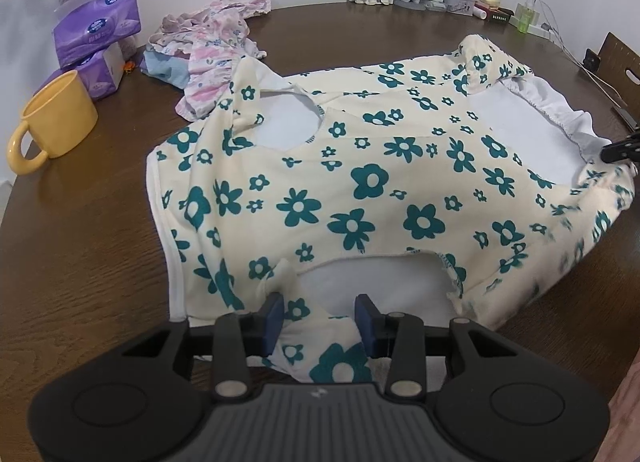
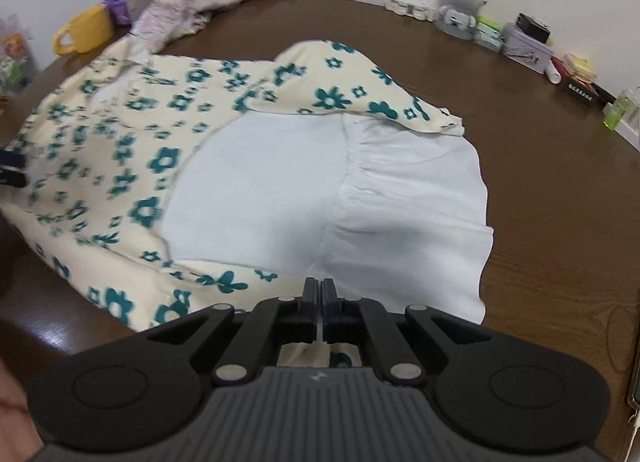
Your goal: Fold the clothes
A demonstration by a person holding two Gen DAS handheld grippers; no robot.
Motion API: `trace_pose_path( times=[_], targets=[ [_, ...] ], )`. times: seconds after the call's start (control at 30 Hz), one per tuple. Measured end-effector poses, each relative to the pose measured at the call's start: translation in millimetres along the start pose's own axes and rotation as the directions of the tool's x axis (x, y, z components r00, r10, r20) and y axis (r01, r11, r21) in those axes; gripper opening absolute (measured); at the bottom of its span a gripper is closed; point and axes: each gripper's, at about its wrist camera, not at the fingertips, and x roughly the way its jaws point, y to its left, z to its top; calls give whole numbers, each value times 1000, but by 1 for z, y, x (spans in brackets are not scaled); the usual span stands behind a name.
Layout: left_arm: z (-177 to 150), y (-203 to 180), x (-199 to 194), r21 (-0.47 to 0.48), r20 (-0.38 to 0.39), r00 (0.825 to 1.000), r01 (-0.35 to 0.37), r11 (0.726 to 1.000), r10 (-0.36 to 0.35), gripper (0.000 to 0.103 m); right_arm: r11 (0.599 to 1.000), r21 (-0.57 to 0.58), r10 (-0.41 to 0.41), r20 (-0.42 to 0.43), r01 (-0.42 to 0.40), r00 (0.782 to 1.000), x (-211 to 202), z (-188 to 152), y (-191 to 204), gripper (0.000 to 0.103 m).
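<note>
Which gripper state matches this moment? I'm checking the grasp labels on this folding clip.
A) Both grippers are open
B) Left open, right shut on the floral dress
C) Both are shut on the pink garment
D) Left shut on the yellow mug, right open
B: the left gripper has its blue pads spread apart around a fold of the floral dress, while the right gripper is pinched together on the dress's hem.

Our left gripper (image 1: pixel 319 316), jaws apart, straddles a flap of the cream, teal-flowered cotton garment (image 1: pixel 384 189) on the dark wooden table (image 1: pixel 88 246).
</note>
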Motion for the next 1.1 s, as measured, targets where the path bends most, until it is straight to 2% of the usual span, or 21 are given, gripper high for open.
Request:
trace_pose_path(
  times=[0.13,0.23,0.3,0.4,0.5,0.57,0.6,0.67,0.73,0.83,0.87,0.97,1.1],
  targets=[
    [-3,-1,-1,1,10,1000,-5,1000,5,38,999,-28,-18,-17,18,1000,17,-3,6,2],
    [-2,1,-4,-13,25,1000,4,1000,-4,38,999,-46,-27,-20,26,999,14,-7,10,3],
    [-1,4,-11,-27,51,999,18,999,-16,38,1000,-18,-19,-6,19,1000,5,-7,7,7],
    [4,9,-22,-43,104,994,32,999,-27,40,995,79,52,102,-61,993,-22,-2,-1,12],
    [14,13,-33,-45,166,986,29,999,-21,45,989,56,122,203,-136,972,-39,6,16,14],
    [25,10,-26,-29,160,987,38,999,-32,44,980,1,197,196,-201,961,-34,12,43,14],
    [29,6,-21,-14,154,986,58,998,-55,44,973,-35,231,177,-228,957,-27,13,59,17],
    [35,-2,-10,16,141,985,100,995,-102,44,957,-96,285,137,-273,949,-12,14,89,26],
    [36,-17,-4,66,122,976,173,983,-180,44,939,-147,325,96,-309,941,2,13,116,29],
    [27,-41,-3,179,100,961,238,955,-258,44,935,-180,322,70,-306,944,10,6,132,29],
    [21,-48,-3,211,89,961,240,948,-263,43,937,-187,312,67,-295,948,10,2,134,29],
    [8,-60,0,263,55,962,246,933,-269,43,946,-202,273,71,-254,959,8,-6,133,32],
    [-4,-62,5,268,46,972,209,940,-229,39,952,-227,229,82,-206,970,2,-17,128,37]
  ],
)
